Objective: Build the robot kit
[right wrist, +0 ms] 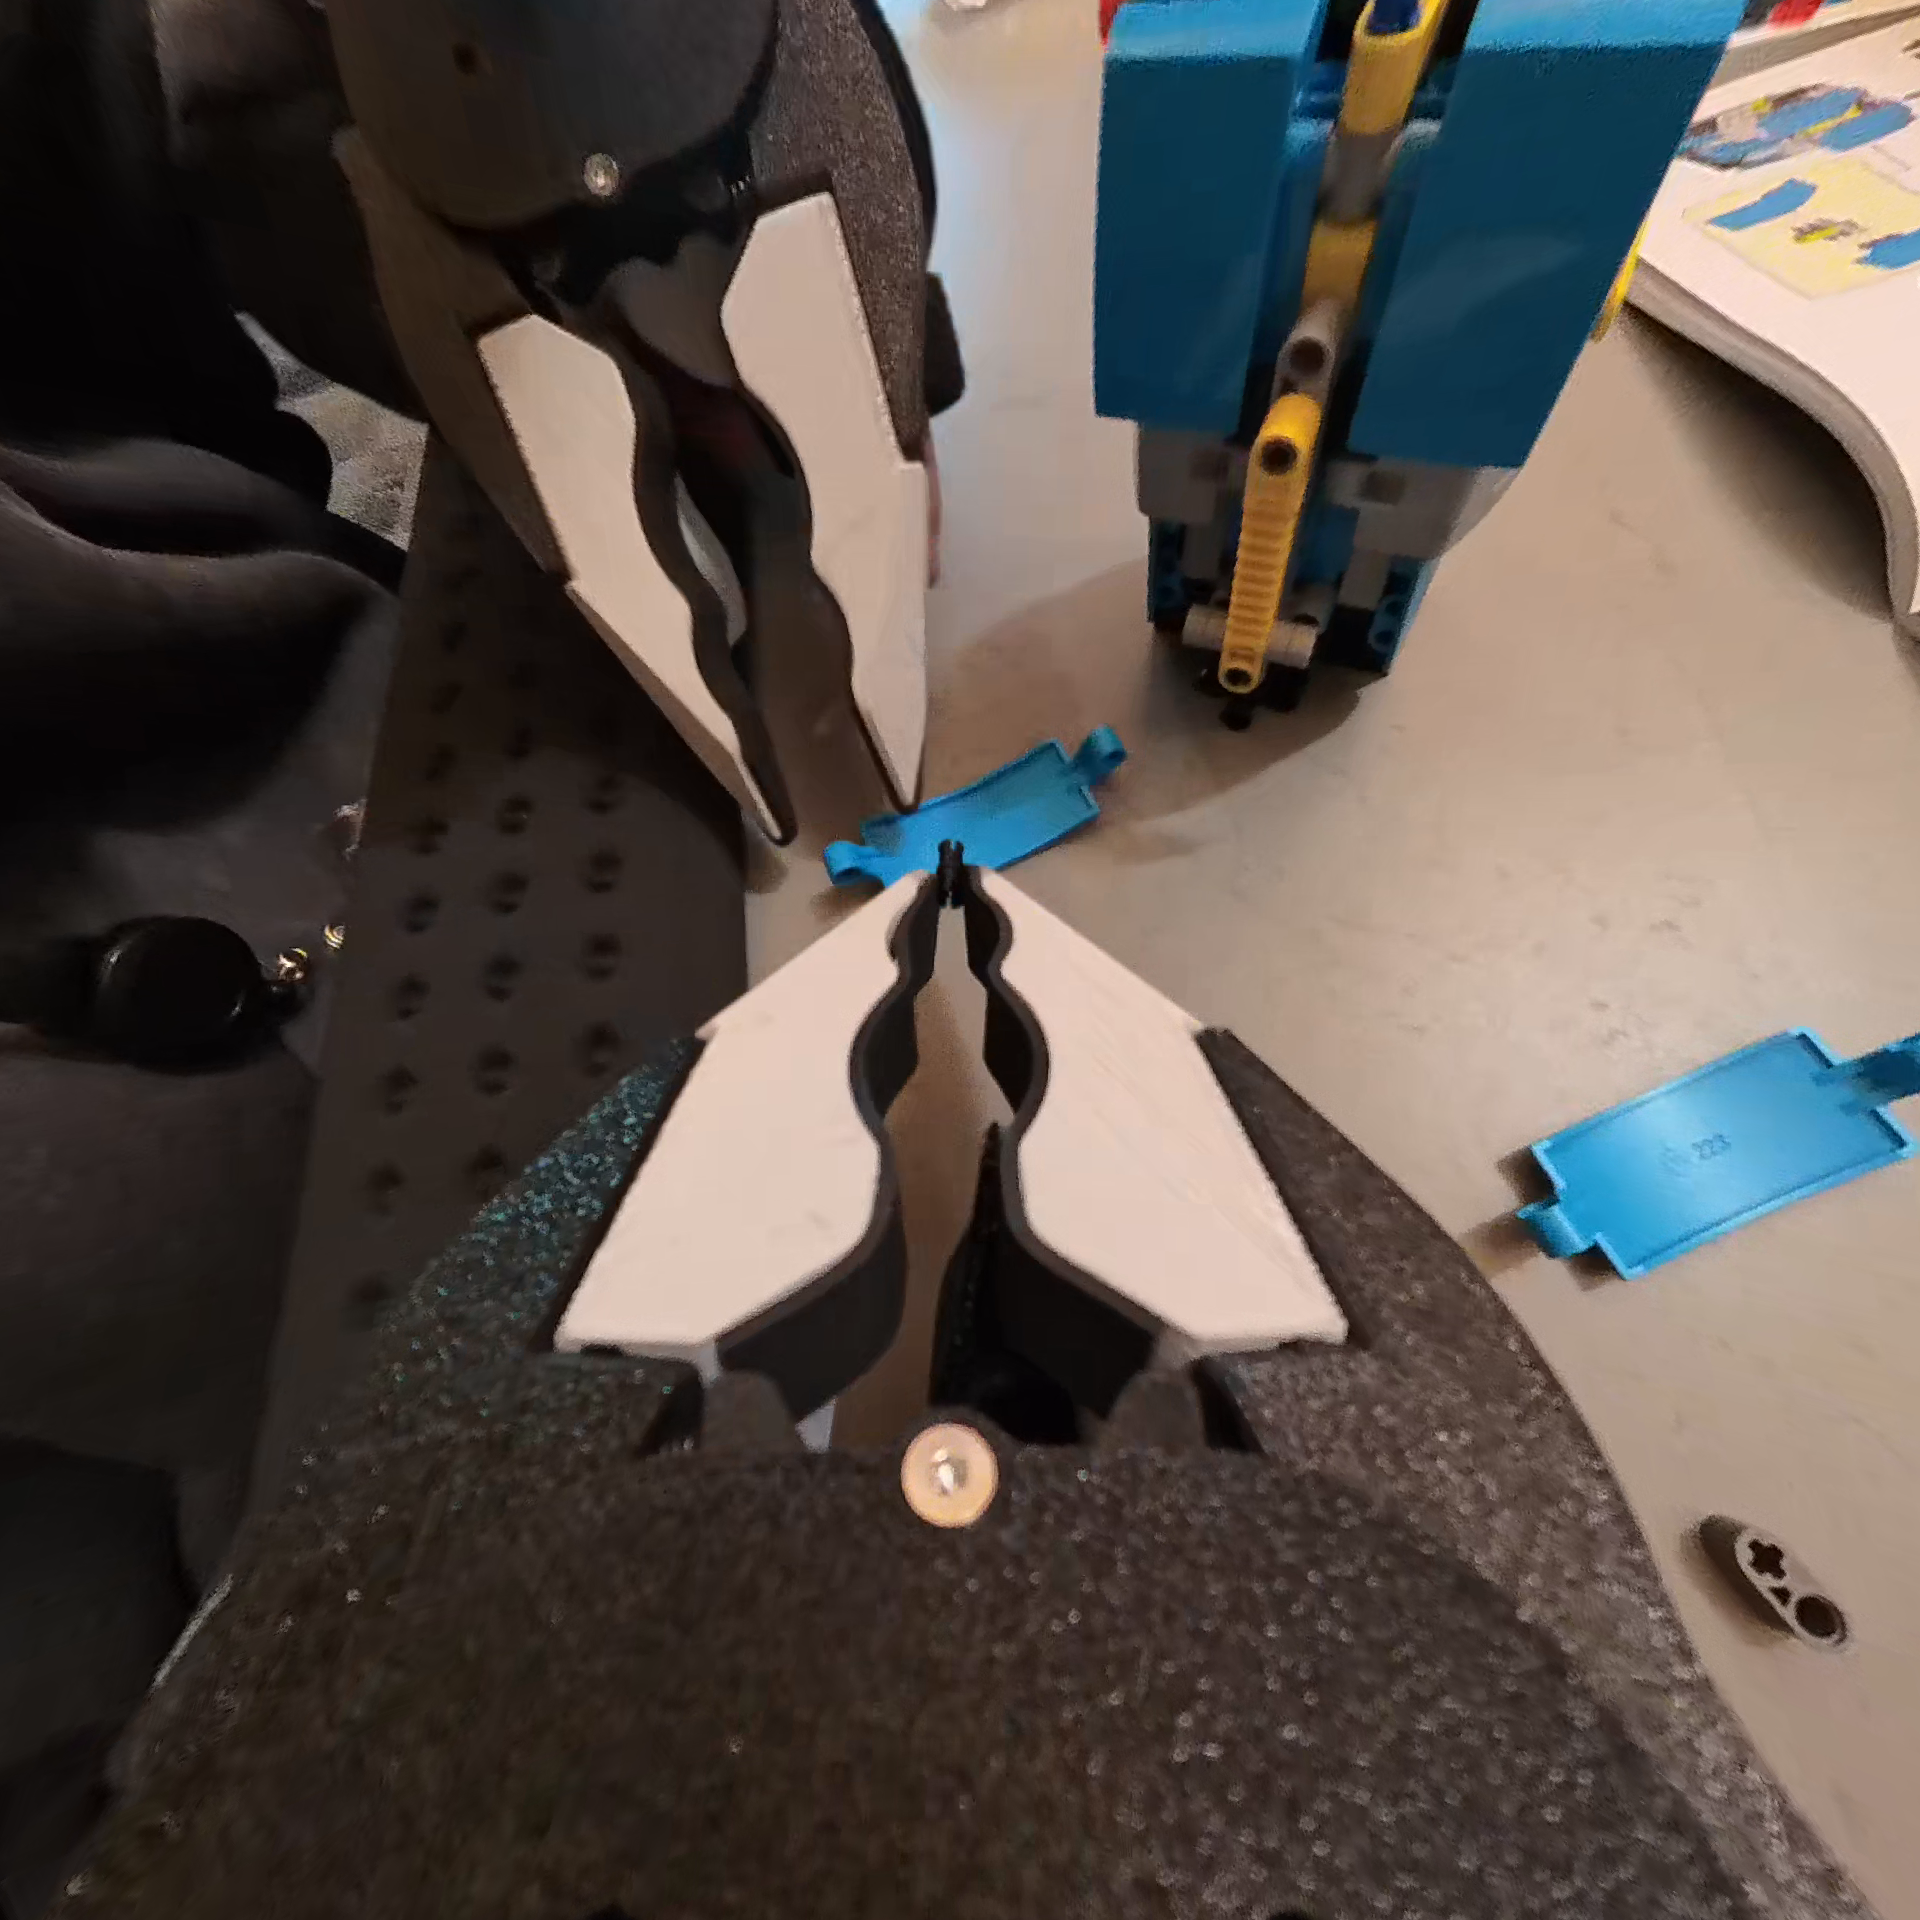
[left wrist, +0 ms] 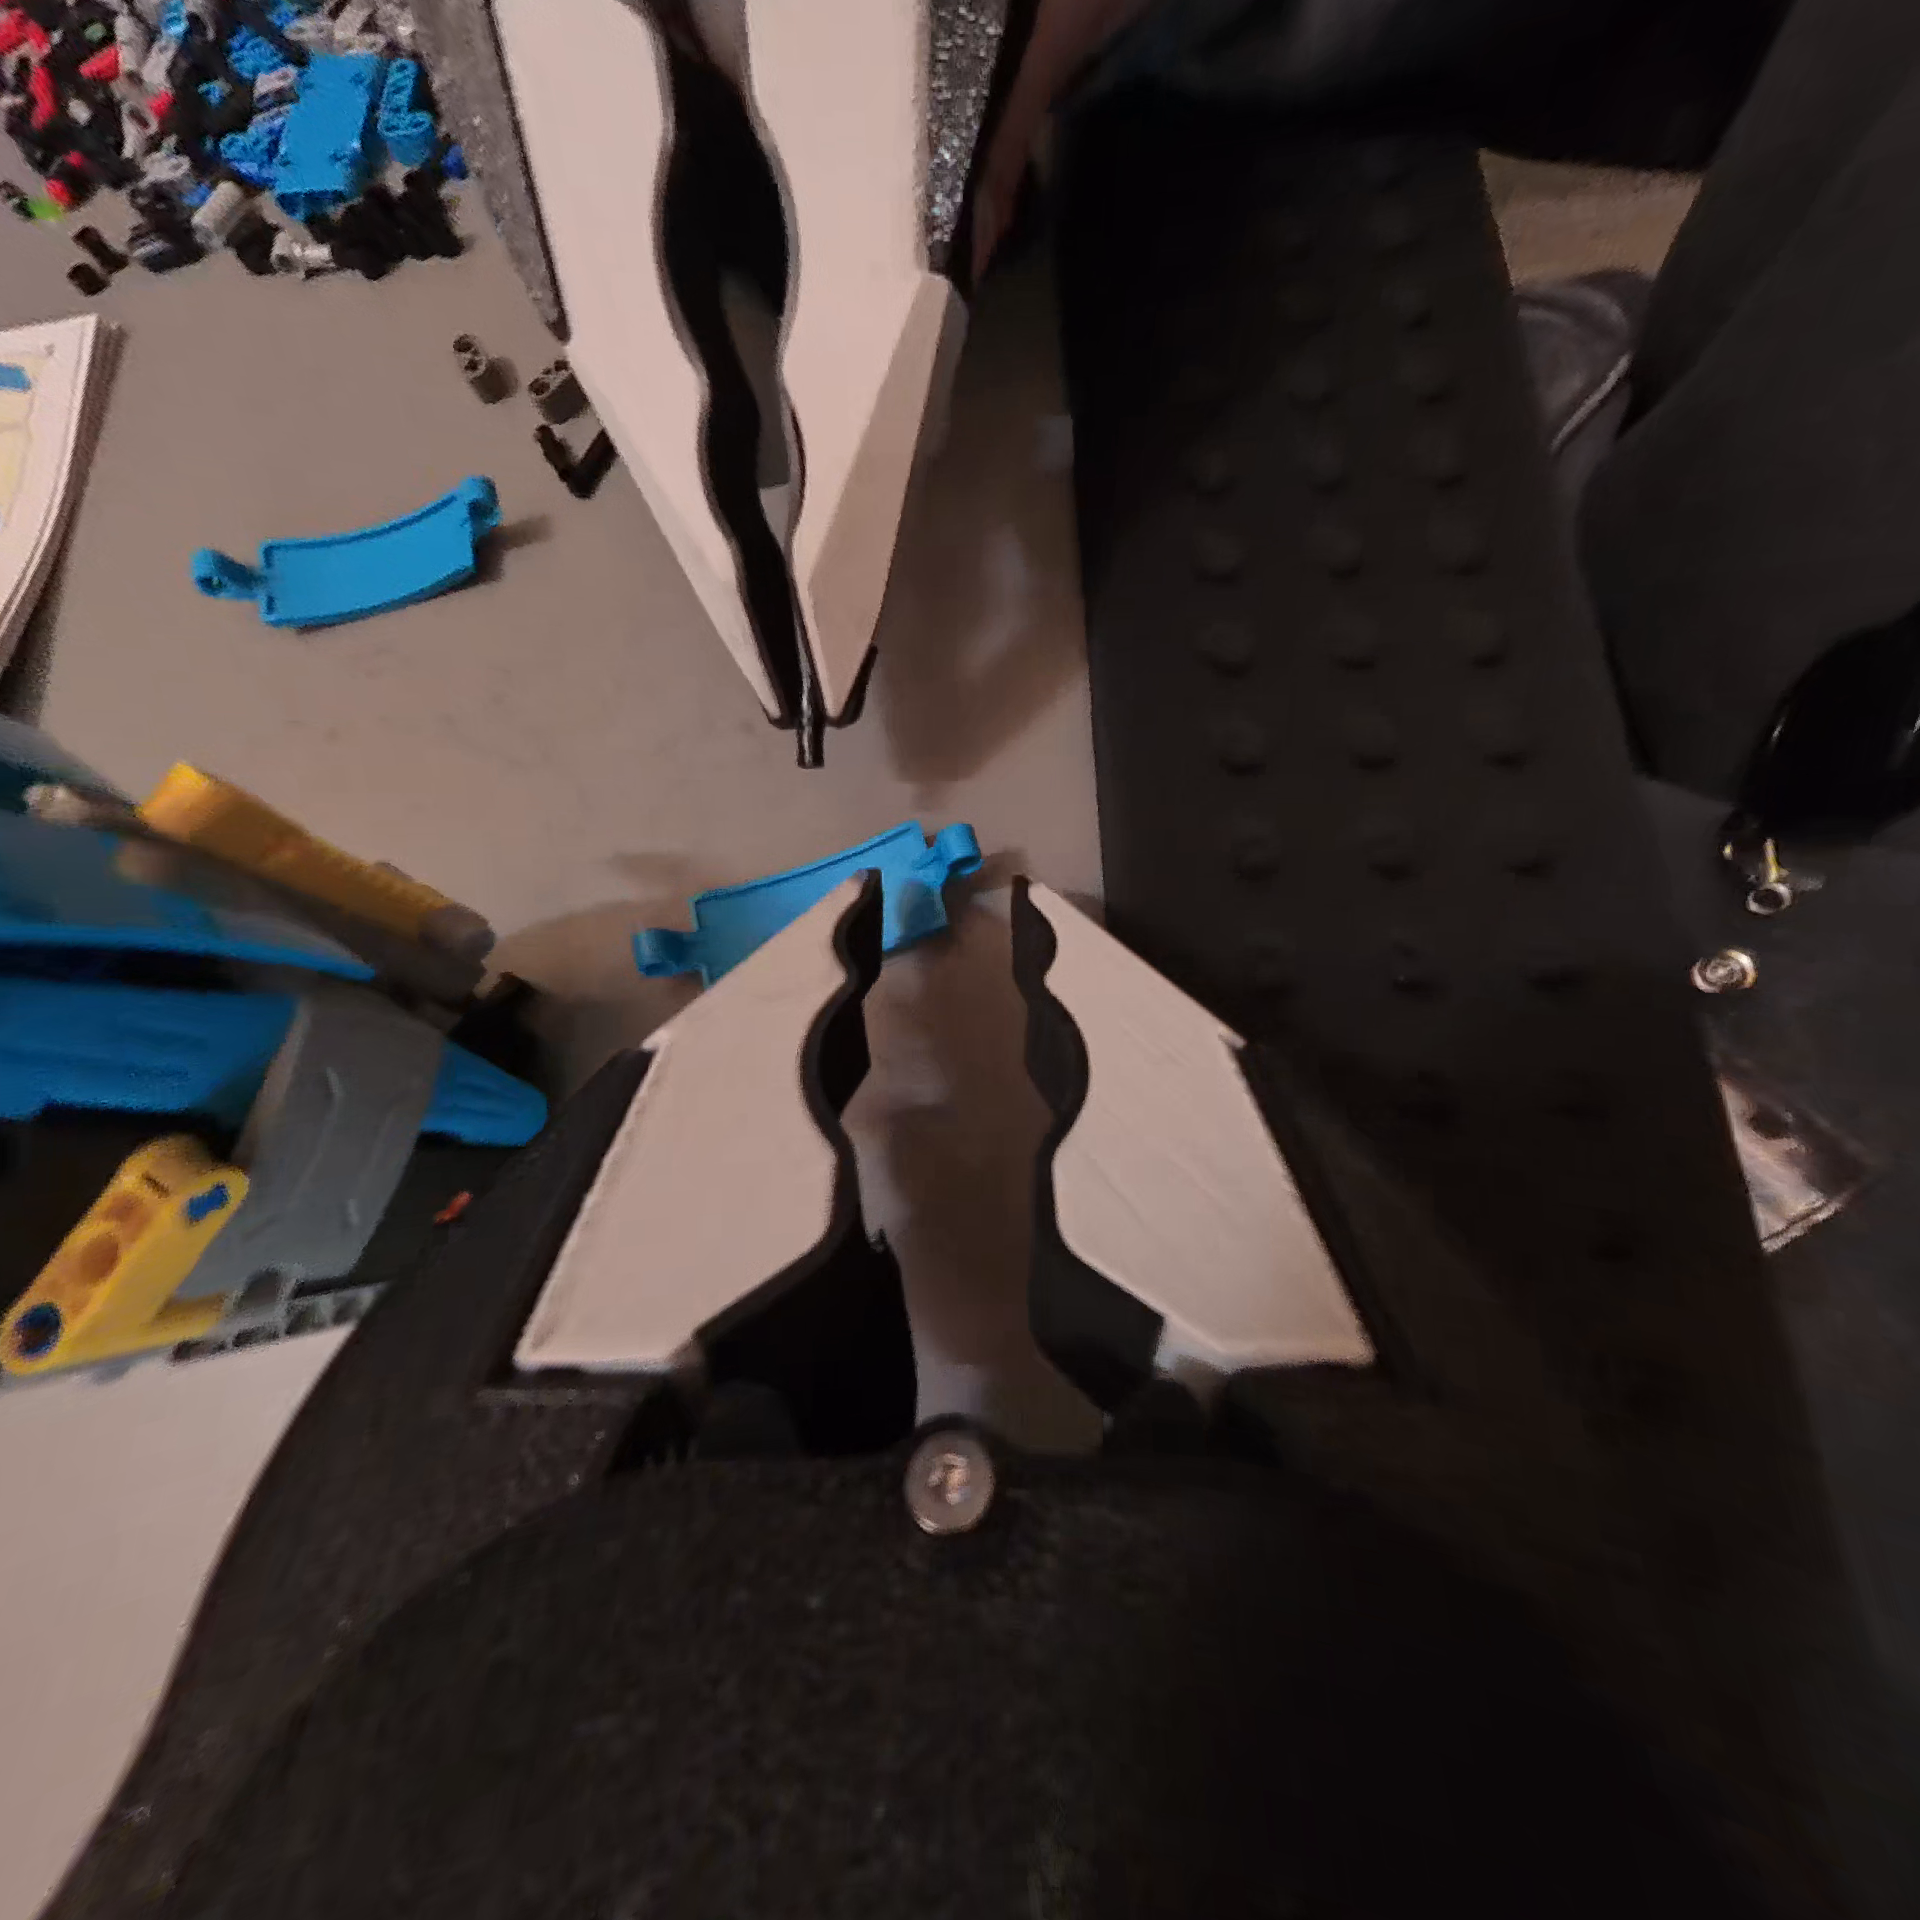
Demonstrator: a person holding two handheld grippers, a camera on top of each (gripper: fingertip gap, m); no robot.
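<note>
Pinching a small black pin [right wrist: 950, 871] at its tips, the right gripper [right wrist: 948, 894] faces the empty, parted left gripper [left wrist: 940, 883] above a curved blue panel [right wrist: 987, 805]; blue-and-yellow brick model [right wrist: 1351, 312] stands beyond, unfinished.

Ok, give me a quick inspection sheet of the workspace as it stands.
Surface: grey table; black studded sheet along one side.
Job's things: blue-yellow brick model; near blue panel; far blue panel; black pin.
Clutter: loose brick pile; booklet; grey beam.
Grippers: left gripper open over the near blue panel; right gripper shut on the black pin.
Cables: nothing seen.
Surroundings: dark clothing.
</note>
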